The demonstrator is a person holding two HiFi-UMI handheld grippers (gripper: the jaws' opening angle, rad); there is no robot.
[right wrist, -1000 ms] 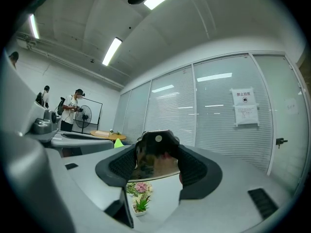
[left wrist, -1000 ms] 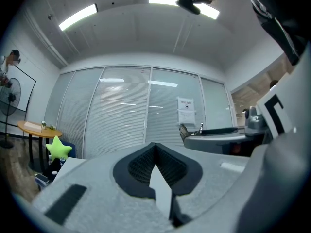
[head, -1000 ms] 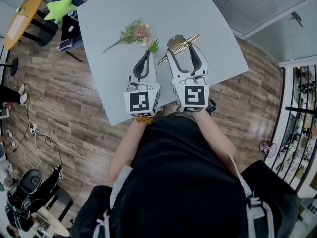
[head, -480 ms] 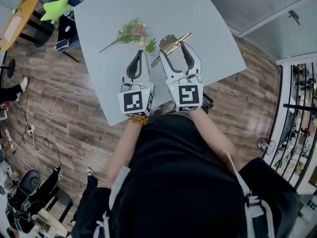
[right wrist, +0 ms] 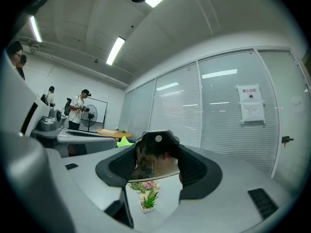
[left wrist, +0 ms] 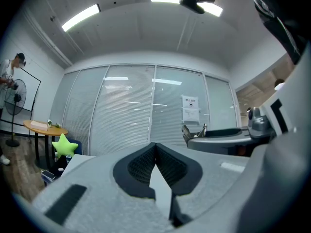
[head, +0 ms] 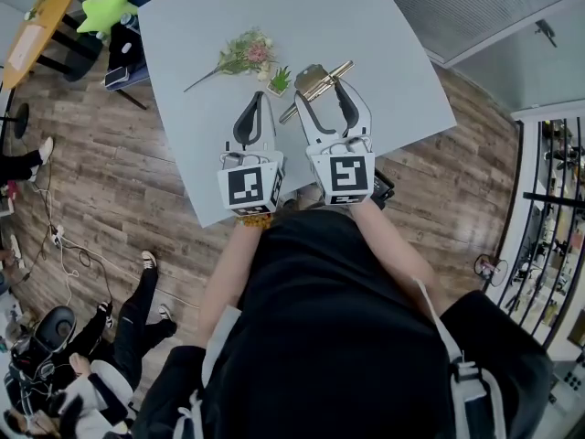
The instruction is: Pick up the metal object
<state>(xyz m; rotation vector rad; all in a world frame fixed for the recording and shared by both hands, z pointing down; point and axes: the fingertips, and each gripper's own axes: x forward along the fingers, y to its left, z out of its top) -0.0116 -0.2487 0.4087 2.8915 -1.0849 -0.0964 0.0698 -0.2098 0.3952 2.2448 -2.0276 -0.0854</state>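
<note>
Tabletop, pale grey and square with rounded corners, fills the upper middle of the head view and stands on a brown plank floor. A flower sprig lies flat on it, and a small potted plant stands just beside the sprig's blossoms.

The right gripper reaches out over the table with its jaws closed narrowly on the metal object. This is a shiny plate with a brass-coloured bar that sticks out past the jaws toward the table's far right. In the right gripper view the plate sits between the two black pads, mirror-bright, with a small round spot near its top. The plant and the flowers show below it. Whether it is clear of the surface cannot be told.

The left gripper lies just beside the right one, near the plant, with its jaws pressed together on nothing.

Off the table's far left corner stand a round table with a yellow top and a green star cushion. The gripper views show a glass wall with lowered blinds and a paper notice on it. Long ceiling lights run overhead. A person stands next to a fan at the far side of the room.
</note>
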